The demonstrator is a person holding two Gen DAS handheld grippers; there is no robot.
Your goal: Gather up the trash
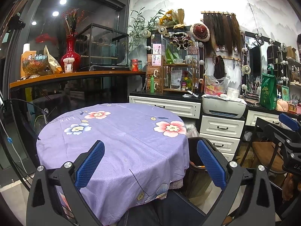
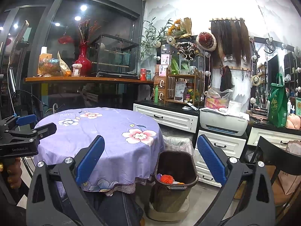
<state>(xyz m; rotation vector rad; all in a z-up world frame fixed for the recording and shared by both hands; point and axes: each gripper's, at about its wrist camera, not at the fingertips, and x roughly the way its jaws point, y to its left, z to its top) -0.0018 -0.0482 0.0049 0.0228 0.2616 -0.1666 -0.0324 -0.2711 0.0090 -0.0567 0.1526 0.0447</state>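
A dark brown trash bin point(image 2: 175, 177) stands on the floor right of the round table; inside lie an orange mesh ball point(image 2: 167, 179) and other small scraps. In the left wrist view the bin point(image 1: 195, 179) is mostly hidden behind the table edge and the right finger. My left gripper point(image 1: 150, 163) is open and empty, held over the near edge of the purple floral tablecloth point(image 1: 116, 137). My right gripper point(image 2: 150, 162) is open and empty, between the table point(image 2: 112, 131) and the bin. The left gripper also shows at the left edge of the right wrist view point(image 2: 28, 130).
White drawer cabinets point(image 2: 169, 119) with a printer point(image 2: 223, 121) line the back right. A black chair point(image 2: 278, 156) stands at the right. A wooden shelf point(image 2: 84, 79) carries a red vase and a glass case. My knee in jeans point(image 2: 116, 207) is below the table.
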